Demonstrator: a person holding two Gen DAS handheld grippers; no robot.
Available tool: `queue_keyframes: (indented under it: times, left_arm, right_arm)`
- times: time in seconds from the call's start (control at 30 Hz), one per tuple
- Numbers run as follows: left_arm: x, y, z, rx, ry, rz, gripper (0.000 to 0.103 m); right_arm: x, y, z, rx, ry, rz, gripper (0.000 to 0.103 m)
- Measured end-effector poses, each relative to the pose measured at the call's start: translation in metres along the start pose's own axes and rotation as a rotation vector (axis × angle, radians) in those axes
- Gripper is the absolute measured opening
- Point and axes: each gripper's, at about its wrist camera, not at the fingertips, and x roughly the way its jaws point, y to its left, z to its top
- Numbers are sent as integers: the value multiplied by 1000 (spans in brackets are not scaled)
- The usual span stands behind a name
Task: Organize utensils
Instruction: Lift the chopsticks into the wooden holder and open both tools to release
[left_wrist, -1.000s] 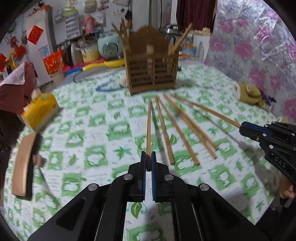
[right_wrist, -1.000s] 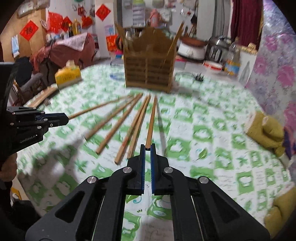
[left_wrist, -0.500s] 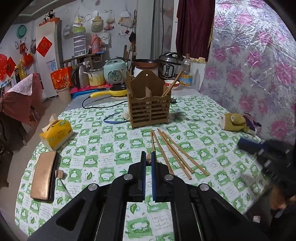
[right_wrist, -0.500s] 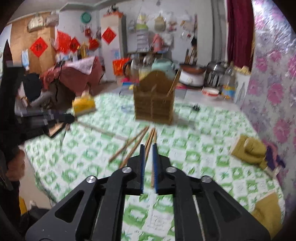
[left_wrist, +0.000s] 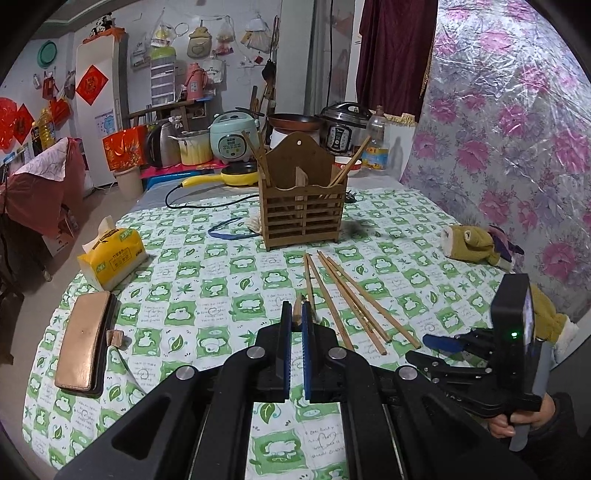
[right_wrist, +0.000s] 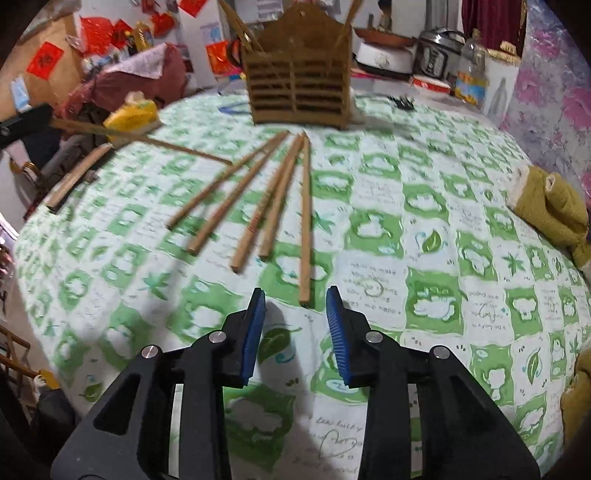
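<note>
Gripping: your left gripper (left_wrist: 296, 317) pinches one chopstick (left_wrist: 296, 312), lifted, near the wooden holder (left_wrist: 304, 206)
Right gripper (right_wrist: 295, 306): just spread, empty
Loose chopsticks (right_wrist: 306, 214): before that holder

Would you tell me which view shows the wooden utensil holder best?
The left wrist view: the wooden utensil holder appears whole and sharp, chopsticks sticking out. In the right wrist view it is blurred, its top cut off.
</note>
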Motion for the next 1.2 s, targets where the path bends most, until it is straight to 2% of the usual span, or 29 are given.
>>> queue_keyframes:
  times: [0.03,0.1,0.23,0.43,0.53,1.0,1.2]
  left_arm:
    - [1,0,0,-1,3,-1,5]
    - [3,1,1,-3,6,0,5]
    - [3,2,8,-5,2,4,5]
    - [-3,-2,36,9,-30,3,5]
    - [-5,-4,53,18,-47,2,5]
    - [-6,-14,146,46,-123,-20,5]
    - [4,-13,198,27,-181,9,5]
  right_arm:
    - [-1,0,-1,1,-9,7,5]
    - [-5,-1,0,5,-21,1,6]
    - [-36,1,9,-12,-120,-33,6]
    - [-99,3,46,-23,-294,-36,6]
    - [-121,1,66,-16,-353,-26,6]
    - [-161,3,139,-28,-468,9,6]
    - [-171,-1,180,-5,-541,14,6]
